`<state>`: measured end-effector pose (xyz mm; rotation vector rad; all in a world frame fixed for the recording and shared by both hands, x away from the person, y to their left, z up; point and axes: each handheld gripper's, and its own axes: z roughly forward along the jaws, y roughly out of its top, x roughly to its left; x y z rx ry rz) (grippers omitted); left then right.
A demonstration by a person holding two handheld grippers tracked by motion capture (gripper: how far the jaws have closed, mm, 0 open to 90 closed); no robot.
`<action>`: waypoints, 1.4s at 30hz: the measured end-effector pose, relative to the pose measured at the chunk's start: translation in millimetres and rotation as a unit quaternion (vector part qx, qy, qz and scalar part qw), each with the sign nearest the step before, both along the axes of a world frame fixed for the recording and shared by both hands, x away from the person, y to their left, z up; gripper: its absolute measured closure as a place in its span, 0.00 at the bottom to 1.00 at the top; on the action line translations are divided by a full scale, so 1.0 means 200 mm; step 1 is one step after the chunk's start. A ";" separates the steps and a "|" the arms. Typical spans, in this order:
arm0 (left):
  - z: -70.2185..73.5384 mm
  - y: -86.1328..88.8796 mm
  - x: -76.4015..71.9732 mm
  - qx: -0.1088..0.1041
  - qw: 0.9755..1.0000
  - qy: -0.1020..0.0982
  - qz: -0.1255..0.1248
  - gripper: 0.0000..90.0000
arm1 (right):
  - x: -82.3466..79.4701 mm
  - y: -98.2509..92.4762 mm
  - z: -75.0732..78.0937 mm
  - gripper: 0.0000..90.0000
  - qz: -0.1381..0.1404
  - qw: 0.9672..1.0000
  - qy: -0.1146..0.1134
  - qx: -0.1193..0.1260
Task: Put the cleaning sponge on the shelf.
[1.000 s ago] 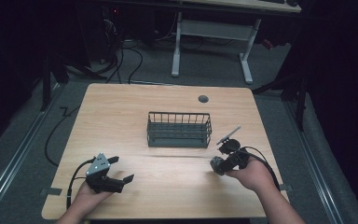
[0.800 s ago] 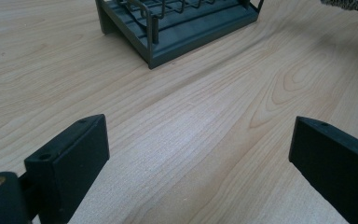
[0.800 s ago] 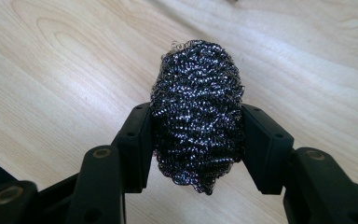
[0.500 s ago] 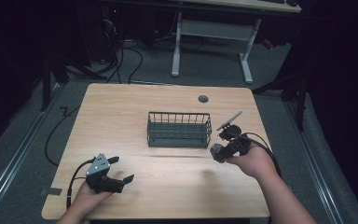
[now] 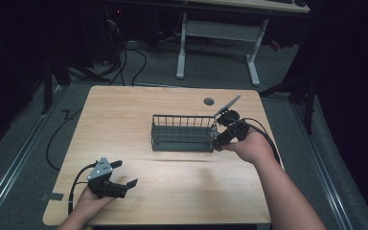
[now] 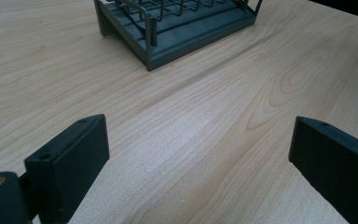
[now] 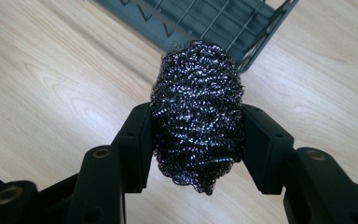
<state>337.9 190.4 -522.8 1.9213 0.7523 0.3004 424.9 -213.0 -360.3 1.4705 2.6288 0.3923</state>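
Observation:
A dark steel-wool scourer [image 7: 196, 114] is squeezed between the two black jaws of my right gripper [image 7: 196, 135], held above the table. That right gripper [image 5: 219, 139] hovers at the right end of the grey wire basket [image 5: 184, 132], which stands at the middle of the wooden table. The basket's near corner [image 7: 256, 28] lies just beyond the scourer. My left gripper [image 5: 123, 173] rests low at the table's front left, open with nothing between its jaws. The basket [image 6: 177, 23] lies ahead of the left gripper [image 6: 200, 154], well apart from it.
A round cable hole [image 5: 209, 101] sits in the table near its far edge. Bare wood [image 5: 187, 177] stretches between the two hands. Behind the table stands a white desk frame [image 5: 220, 43], with cables on the floor [image 5: 134, 57].
My right gripper has carried the scourer forward and left, from the front right of the table up to the basket's right end. The left gripper has stayed put.

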 end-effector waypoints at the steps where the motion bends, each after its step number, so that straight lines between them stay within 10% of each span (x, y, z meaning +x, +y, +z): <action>1: 0.00 0.00 0.00 0.001 1.000 0.000 0.000 0.06 | 0.01 0.01 0.01 0.54 -0.001 1.000 0.001 0.000; 18: 0.00 0.00 0.00 0.000 1.000 0.001 -0.003 0.06 | 0.22 0.11 0.01 0.54 -0.012 1.000 -0.004 0.002; 42: 0.00 0.00 0.00 -0.004 1.000 0.003 -0.012 0.06 | 0.43 0.22 -0.24 0.52 -0.033 0.998 0.020 -0.040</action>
